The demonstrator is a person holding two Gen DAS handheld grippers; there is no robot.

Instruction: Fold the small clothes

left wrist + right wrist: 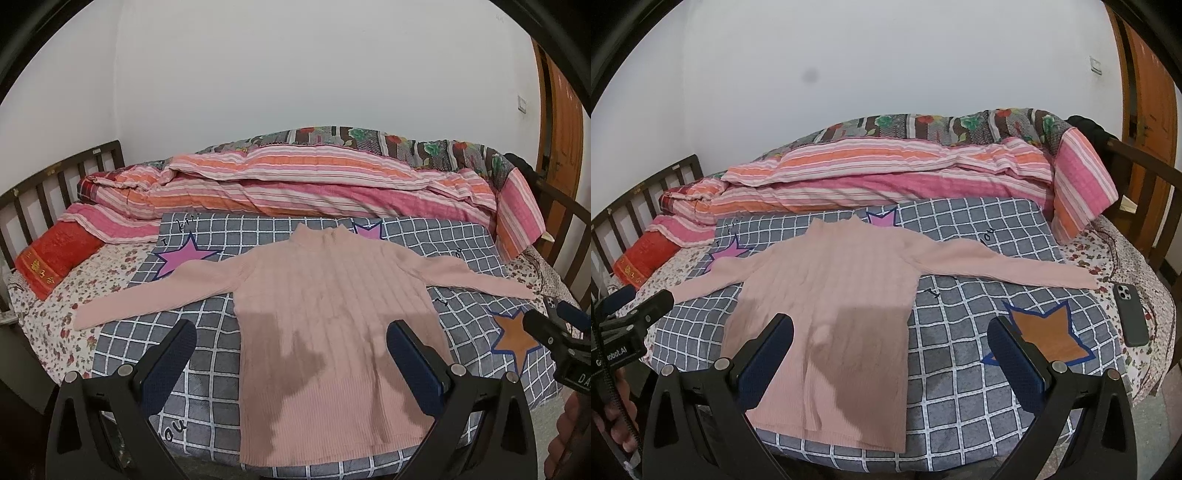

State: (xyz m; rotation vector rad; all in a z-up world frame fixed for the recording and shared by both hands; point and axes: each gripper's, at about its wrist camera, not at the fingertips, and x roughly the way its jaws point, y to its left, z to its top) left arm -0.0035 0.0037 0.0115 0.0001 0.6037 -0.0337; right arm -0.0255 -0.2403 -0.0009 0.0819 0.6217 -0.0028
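Observation:
A small pink ribbed sweater (325, 302) (834, 295) lies flat on a grey checked cloth (207, 369) (960, 332) on the bed, both sleeves spread out sideways and the collar at the far end. My left gripper (291, 332) hovers open above the sweater's lower body, holding nothing. My right gripper (890, 328) is also open and empty, above the sweater's lower right edge and the cloth. Each gripper shows at the edge of the other's view: the right gripper (554, 325), the left gripper (639, 306).
A rolled striped pink quilt (295, 184) (886, 173) lies along the far side. A red pillow (55, 258) sits at the left, a dark phone (1132, 314) on the floral sheet at the right. Wooden bed rails (48, 184) flank the bed; a door (1148, 110) stands right.

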